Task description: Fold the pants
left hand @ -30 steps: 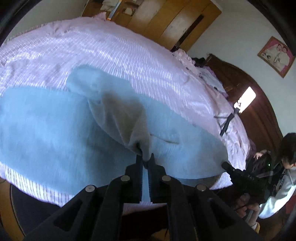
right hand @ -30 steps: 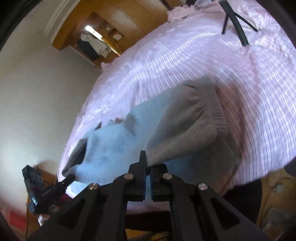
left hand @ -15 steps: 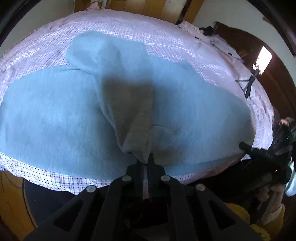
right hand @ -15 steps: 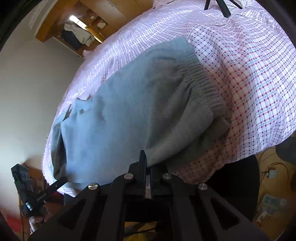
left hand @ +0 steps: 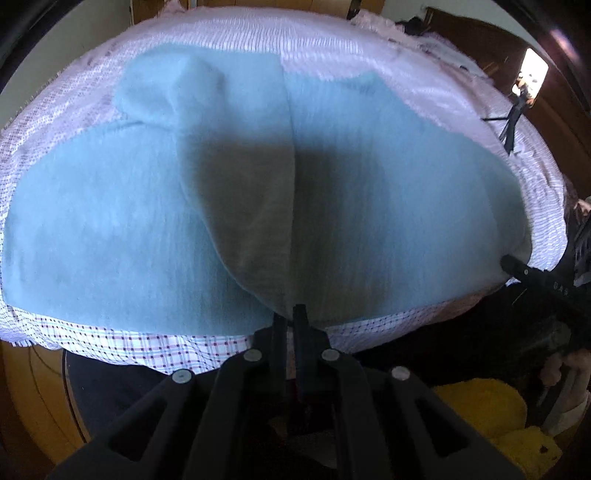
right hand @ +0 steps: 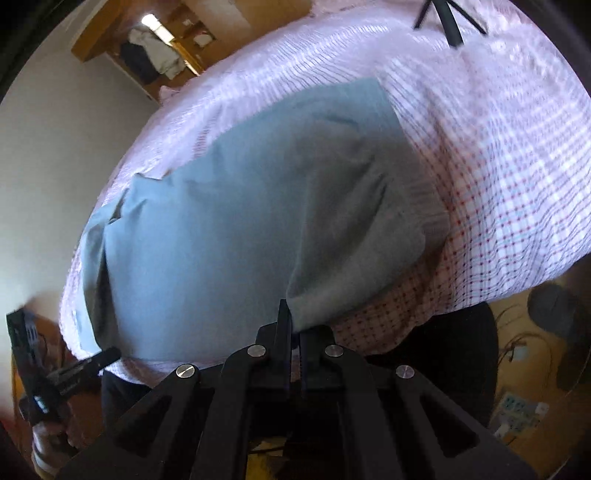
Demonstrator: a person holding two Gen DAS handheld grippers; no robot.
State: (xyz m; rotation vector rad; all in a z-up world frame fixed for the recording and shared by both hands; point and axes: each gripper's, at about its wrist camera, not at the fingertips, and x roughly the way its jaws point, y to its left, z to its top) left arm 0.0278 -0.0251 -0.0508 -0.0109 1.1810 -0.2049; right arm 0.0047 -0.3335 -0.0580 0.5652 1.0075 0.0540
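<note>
Your bed (left hand: 110, 343) carries everything here. It's covered in a checked sheet (right hand: 517, 192), white with red and pink lines and dots, draping over the near edge in both wrist views. Directly on it lie your pants (left hand: 110, 221), light blue-grey and soft-looking, spread wide across the near half of the bed and reaching close to that edge. One part is folded over on top, with a ribbed hem (right hand: 432, 210) showing in the right wrist view. Farther back on the sheet stands a small black tripod (left hand: 511, 125), well apart from the pants. At the far corner there is some crumpled pink bedding (left hand: 380, 22), too blurred to read.
</note>
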